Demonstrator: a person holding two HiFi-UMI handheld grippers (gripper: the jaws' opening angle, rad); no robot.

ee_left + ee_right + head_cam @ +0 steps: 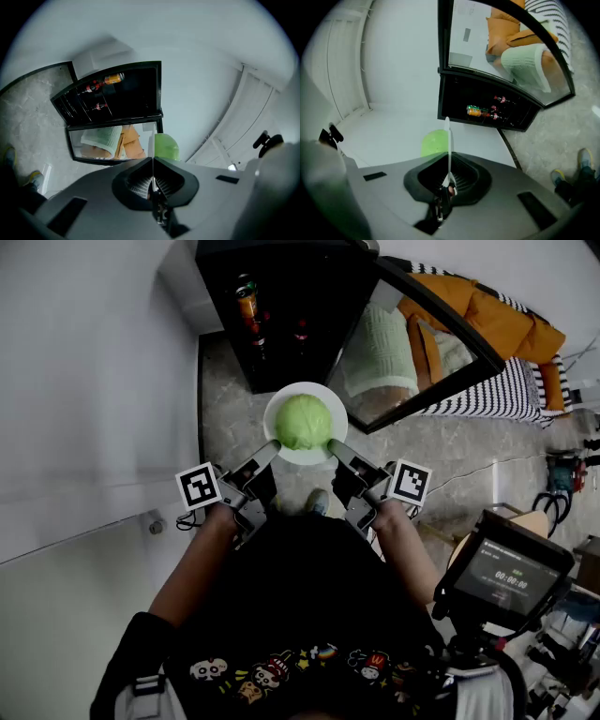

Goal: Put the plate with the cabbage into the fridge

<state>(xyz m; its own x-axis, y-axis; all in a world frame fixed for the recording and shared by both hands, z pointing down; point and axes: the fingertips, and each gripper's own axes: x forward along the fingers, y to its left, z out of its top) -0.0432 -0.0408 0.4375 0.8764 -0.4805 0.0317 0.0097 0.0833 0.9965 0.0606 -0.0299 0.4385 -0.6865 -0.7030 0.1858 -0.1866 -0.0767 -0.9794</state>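
Observation:
A white plate (281, 448) carries a green cabbage (303, 421) and hangs in the air in front of the open black fridge (281, 306). My left gripper (270, 450) is shut on the plate's left rim, and my right gripper (336, 450) is shut on its right rim. In the left gripper view the plate (151, 145) shows edge-on between the jaws with the cabbage (166, 146) beyond. The right gripper view shows the plate's thin edge (447, 140) and the cabbage (433, 143) to its left.
The fridge's glass door (422, 343) stands swung open to the right, with orange and striped things mirrored in it. Bottles and a can (247, 298) sit on the fridge shelves. A white wall (94, 381) runs along the left. A device with a screen (506, 573) is at lower right.

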